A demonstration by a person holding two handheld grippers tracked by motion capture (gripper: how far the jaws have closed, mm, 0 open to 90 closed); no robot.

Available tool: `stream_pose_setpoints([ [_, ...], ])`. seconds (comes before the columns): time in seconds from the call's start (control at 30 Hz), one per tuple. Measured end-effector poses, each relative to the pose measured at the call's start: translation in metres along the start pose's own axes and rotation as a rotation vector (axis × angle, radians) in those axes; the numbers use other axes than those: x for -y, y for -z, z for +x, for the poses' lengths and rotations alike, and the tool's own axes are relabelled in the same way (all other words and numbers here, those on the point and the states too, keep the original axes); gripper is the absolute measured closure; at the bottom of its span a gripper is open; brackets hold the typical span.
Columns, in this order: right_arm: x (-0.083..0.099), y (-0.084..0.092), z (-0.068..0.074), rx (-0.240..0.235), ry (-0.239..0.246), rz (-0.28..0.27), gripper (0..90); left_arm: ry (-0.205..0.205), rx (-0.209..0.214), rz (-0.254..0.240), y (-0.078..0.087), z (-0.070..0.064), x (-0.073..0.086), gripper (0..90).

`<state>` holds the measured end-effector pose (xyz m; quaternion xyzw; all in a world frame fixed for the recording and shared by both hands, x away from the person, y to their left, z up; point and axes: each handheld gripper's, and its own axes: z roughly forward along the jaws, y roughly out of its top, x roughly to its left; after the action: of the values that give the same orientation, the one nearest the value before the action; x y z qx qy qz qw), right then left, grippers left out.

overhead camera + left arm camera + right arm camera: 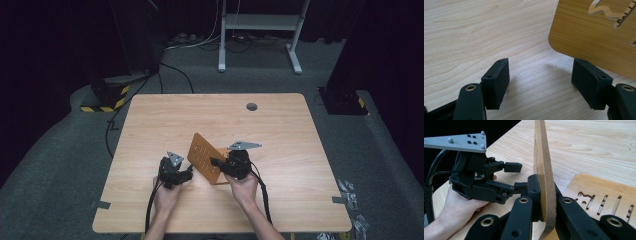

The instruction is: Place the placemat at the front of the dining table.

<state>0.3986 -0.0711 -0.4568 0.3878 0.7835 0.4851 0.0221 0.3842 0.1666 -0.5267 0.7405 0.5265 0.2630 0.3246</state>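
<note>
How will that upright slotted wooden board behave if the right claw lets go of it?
Likely stiff: the upright wooden board shows a thick, straight edge where the right claw clamps it. It would probably tip, standing tilted on a thin edge in the high view. Its cut-out slots suggest it is fairly light for its size.

I count two wooden boards with cut slots: one standing on edge [544, 170] and one lying flat [604, 195] on my table [165, 115]. I hold two grippers, my left [189, 172] and my right [214, 162]. The flat board shows perhaps five slots, though my jaws hide part.
</note>
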Motion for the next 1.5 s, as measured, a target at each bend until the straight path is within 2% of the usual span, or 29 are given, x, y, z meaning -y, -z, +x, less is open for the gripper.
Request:
stream_pose_setpoints([
  [0.17, -0.003, 0.005, 0.001, 0.005, 0.008, -0.005, 86.3, 0.018, 0.011, 0.0, -0.001, 0.0, 0.0, 31.0],
  [0.27, -0.004, 0.008, -0.001, 0.015, 0.019, 0.002, 86.3, 0.009, 0.019, 0.001, -0.001, 0.002, 0.0, 31.0],
  [0.37, -0.004, 0.01, -0.002, 0.015, 0.014, 0.002, 86.3, 0.025, 0.02, 0.0, -0.001, 0.001, 0.0, 31.0],
  [0.53, -0.006, 0.016, -0.004, 0.031, 0.033, 0.001, 86.4, 0.039, 0.027, 0.002, -0.001, 0.001, 0.0, 31.0],
  [1.13, -0.016, 0.041, -0.015, 0.095, 0.065, -0.012, 86.4, 0.042, 0.037, 0.009, -0.002, 0.003, -0.001, 30.5],
  [1.5, -0.019, 0.05, -0.019, 0.118, 0.077, -0.017, 86.3, 0.034, 0.044, 0.008, -0.002, 0.003, -0.001, 29.2],
])
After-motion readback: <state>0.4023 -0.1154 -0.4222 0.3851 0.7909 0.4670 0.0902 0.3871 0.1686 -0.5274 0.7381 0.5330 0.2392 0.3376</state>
